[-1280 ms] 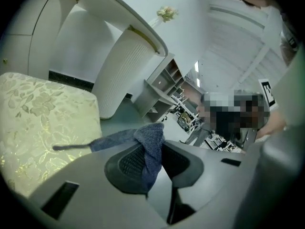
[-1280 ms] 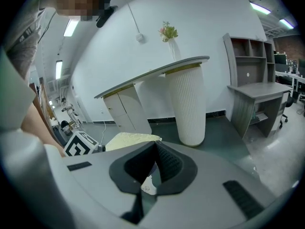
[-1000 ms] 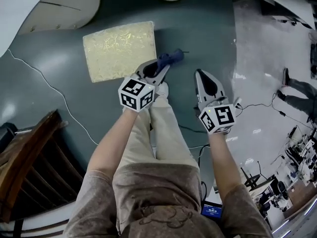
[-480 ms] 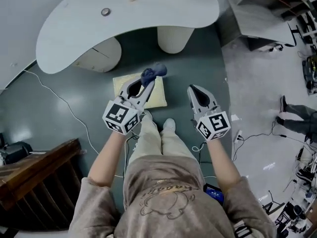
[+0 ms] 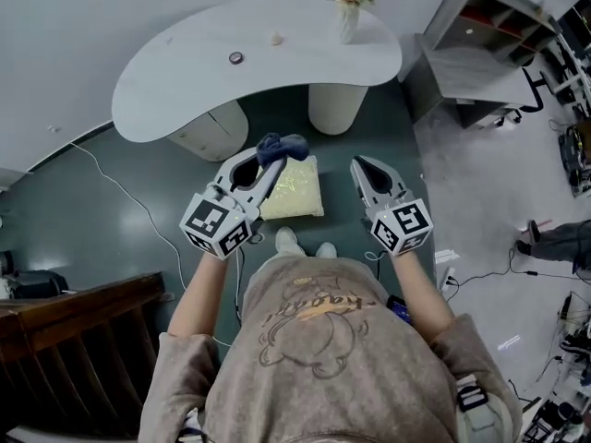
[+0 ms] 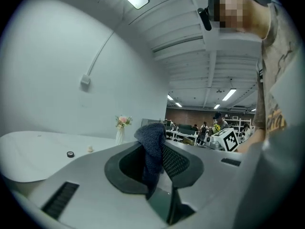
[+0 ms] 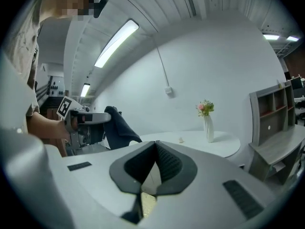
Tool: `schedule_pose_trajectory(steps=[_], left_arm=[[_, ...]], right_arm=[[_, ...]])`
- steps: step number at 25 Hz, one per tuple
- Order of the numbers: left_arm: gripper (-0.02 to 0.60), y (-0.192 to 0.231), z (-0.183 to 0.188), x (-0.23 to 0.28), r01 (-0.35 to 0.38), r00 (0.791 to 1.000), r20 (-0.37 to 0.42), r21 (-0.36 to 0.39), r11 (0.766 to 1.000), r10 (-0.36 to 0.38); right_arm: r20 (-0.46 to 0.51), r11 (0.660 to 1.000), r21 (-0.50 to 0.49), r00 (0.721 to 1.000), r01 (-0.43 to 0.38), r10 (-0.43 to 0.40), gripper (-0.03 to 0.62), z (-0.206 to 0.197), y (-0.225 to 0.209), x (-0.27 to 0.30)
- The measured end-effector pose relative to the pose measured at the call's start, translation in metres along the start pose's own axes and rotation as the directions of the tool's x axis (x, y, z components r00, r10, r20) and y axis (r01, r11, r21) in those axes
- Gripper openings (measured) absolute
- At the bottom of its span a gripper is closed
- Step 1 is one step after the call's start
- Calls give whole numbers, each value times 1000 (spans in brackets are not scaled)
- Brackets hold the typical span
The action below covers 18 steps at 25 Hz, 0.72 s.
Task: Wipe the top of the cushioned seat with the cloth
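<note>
The cushioned seat (image 5: 294,188) is a pale yellow square pad low on the dark floor, just beyond the person's feet. My left gripper (image 5: 266,158) is held up over its left edge, shut on a dark blue cloth (image 5: 282,145) that bunches out past the fingertips. In the left gripper view the cloth (image 6: 153,154) hangs between the jaws. My right gripper (image 5: 361,166) hovers to the right of the seat, its jaws together with nothing between them. From the right gripper view, the left gripper and its cloth (image 7: 119,128) show at the left.
A white curved table (image 5: 268,63) stands behind the seat, with a flower vase (image 5: 347,7) and small items on it. A grey shelf unit (image 5: 480,44) is at the right. A dark wooden piece (image 5: 65,340) is at the lower left. Cables (image 5: 120,192) trail on the floor.
The view has pulled back and up: the seat looks smaller and farther, and the table has come into sight. Both grippers stay raised, the left one still holding the cloth.
</note>
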<state>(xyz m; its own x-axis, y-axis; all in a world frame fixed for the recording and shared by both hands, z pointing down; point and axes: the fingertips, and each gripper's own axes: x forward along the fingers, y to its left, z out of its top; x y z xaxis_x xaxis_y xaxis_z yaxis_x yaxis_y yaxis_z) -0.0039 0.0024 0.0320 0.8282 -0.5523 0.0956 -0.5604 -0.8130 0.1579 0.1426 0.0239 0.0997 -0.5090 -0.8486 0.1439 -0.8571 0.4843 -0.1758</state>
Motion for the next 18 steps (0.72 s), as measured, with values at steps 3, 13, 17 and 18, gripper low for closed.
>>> schedule_pose_trajectory(steps=[3,13,17,18], left_arm=[[94,-4,2,-21,-11,1000,13,-22,1000,11],[94,-3,-30,-61,-118,993,14,-69,991,119],[94,0,-45,-66,-152,988,-1,-79,985,153],[94,1,-48,-67,-162,987,-4,-83,983,162]], right_arm=[[18,1000,-20,1000,-16,16,-5,10,19,-3],[30,1000,1,999,-21,21,-5,5,51,-8],[14,1000,3,1000,-12,12,-5,-5,50,-11],[12,1000,4,1000,-9,9,-5,-7,49,-12]])
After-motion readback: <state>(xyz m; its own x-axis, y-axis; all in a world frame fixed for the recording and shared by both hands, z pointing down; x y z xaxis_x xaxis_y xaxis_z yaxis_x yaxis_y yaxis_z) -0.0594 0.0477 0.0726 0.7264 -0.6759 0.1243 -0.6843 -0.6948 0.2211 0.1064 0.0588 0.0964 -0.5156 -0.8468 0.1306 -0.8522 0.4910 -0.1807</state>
